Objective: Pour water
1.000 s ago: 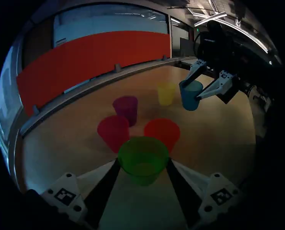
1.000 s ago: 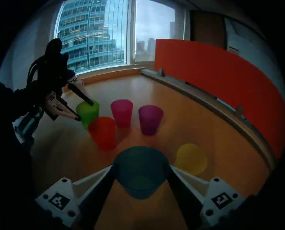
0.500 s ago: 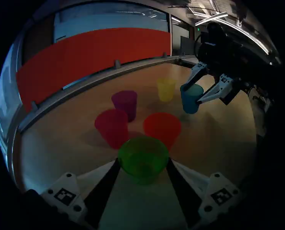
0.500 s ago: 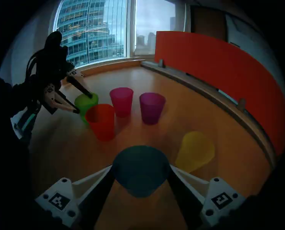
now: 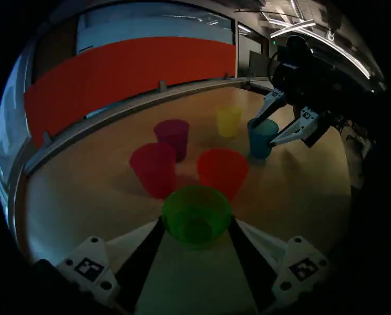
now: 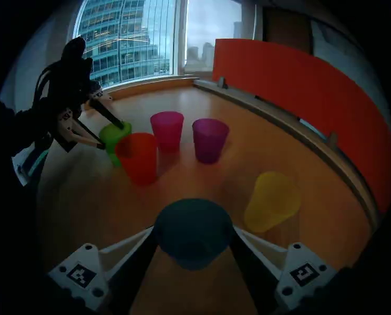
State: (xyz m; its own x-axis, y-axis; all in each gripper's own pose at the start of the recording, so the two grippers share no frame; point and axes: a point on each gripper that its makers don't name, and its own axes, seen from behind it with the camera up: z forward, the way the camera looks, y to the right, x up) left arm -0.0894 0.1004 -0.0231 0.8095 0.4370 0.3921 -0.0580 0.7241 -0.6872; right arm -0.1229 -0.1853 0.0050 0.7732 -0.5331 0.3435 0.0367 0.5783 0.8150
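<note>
My left gripper [image 5: 196, 231] is shut on a green cup [image 5: 196, 216], held low at the near edge of the wooden table [image 5: 295, 178]; the same green cup [image 6: 113, 137] appears far left in the right gripper view, behind the red cup. My right gripper [image 6: 194, 241] is shut on a blue cup [image 6: 193, 231]. In the left gripper view that blue cup [image 5: 261, 137] sits low on the table, right of the yellow cup [image 5: 228, 121]. Between the two grippers stand a red cup [image 5: 222, 171], a pink cup [image 5: 154, 169] and a purple cup [image 5: 172, 137].
An orange partition panel [image 5: 127, 73] with a rail runs along the table's far edge. Large windows [image 6: 137, 42] face tall buildings. A person's dark sleeve [image 6: 32, 126] holds the left gripper; dark equipment [image 5: 311, 73] is behind the right one.
The blue cup has come down toward the table in my right gripper. My left gripper with the green cup has shifted slightly; the other cups stayed put.
</note>
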